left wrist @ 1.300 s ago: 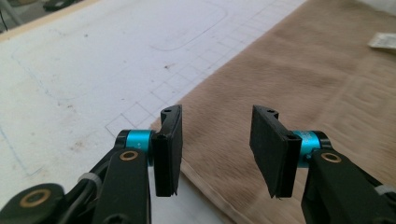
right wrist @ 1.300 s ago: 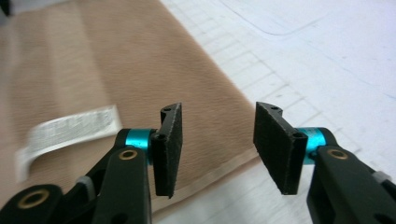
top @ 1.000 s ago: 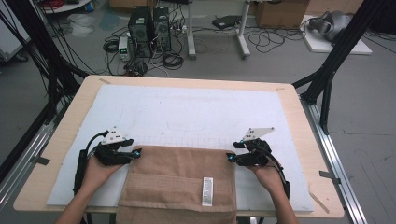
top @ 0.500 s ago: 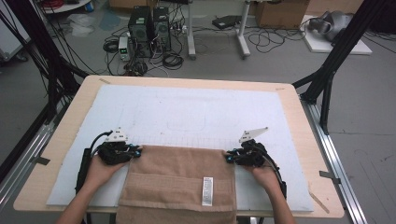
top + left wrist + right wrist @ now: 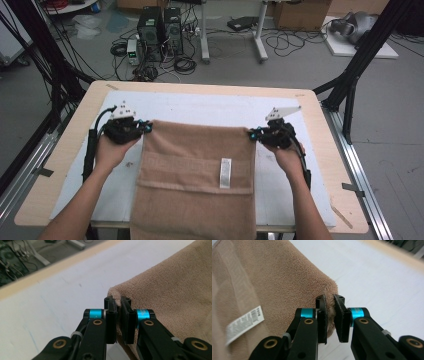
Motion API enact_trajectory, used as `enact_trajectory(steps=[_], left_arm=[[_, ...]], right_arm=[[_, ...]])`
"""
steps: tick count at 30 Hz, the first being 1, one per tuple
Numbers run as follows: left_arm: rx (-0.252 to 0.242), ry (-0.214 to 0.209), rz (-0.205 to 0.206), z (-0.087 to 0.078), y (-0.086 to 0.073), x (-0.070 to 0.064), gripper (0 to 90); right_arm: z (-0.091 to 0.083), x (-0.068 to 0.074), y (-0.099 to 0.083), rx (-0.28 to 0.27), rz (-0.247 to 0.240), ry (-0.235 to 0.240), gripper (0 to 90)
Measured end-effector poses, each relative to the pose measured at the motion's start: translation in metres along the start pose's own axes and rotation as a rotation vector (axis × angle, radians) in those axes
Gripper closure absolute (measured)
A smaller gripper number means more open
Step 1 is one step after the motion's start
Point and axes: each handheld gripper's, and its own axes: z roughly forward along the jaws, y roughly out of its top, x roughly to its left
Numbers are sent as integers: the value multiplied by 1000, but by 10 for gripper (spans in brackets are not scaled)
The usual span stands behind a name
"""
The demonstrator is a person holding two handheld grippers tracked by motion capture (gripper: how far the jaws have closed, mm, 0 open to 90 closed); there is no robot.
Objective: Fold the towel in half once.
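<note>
A tan terry towel [image 5: 197, 170] lies spread on the white mat [image 5: 200, 107], its near end hanging over the table's front edge, a white care label [image 5: 226, 173] facing up. My left gripper [image 5: 146, 127] is shut on the towel's far left corner [image 5: 113, 291]; in the left gripper view [image 5: 119, 305] the cloth is pinched between the jaws. My right gripper [image 5: 253, 134] is shut on the far right corner [image 5: 330, 287], and the right gripper view [image 5: 330, 305] shows the towel edge clamped between the pads. The label [image 5: 244, 323] also appears there.
The wooden table [image 5: 320, 120] carries the white mat, with bare mat beyond the towel. Black frame posts [image 5: 360, 55] stand at both back corners. Computers and cables [image 5: 160, 30] lie on the floor behind the table.
Both grippers have moved away from the person toward the far side of the table, dragging the towel's far edge with them, so more towel lies on the mat.
</note>
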Motion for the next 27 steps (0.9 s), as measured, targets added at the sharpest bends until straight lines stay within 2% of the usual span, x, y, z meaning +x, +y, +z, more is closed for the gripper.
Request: enact_trajectory(steps=[5, 7, 8, 9, 10, 11, 13, 14, 16, 17, 19, 20, 23, 24, 27], left_arm=[[-30, 57, 10, -1, 47, 17, 842], [-40, 76, 7, -1, 60, 23, 841], [-45, 90, 10, 1, 63, 25, 834], [-44, 104, 6, 4, 63, 26, 799], [-30, 105, -20, 7, 61, 28, 704], [-10, 88, -46, 10, 59, 29, 621], [14, 72, -40, 15, 49, 27, 557], [11, 63, -39, 17, 43, 26, 554], [16, 38, -54, 19, 30, 23, 540], [16, 28, -58, 20, 23, 21, 536], [27, 7, -51, 21, 10, 16, 536], [35, 1, -45, 21, 4, 13, 536], [30, -28, -52, 20, -15, 6, 537], [48, -38, -54, 19, -21, 3, 537], [56, -50, -40, 18, -38, -7, 530]], right_arm=[[-10, -23, 42, -34, -7, -44, 823], [-12, -30, 58, -47, -9, -66, 822], [-11, -33, 63, -51, -5, -72, 802], [-9, -38, 66, -53, 13, -77, 722], [-7, -42, 66, -58, 36, -84, 667], [-5, -45, 65, -61, 46, -75, 638], [-1, -47, 59, -37, 68, -74, 573], [1, -46, 54, -26, 76, -65, 555], [4, -40, 44, -13, 55, -73, 527], [5, -38, 38, -14, 65, -63, 520], [7, -33, 27, -9, 58, -51, 499], [7, -29, 22, 11, 60, -48, 484], [8, -17, 6, 1, 49, -24, 482], [8, -12, 1, 7, 42, -17, 479], [11, 0, -15, 4, 37, 5, 477]])
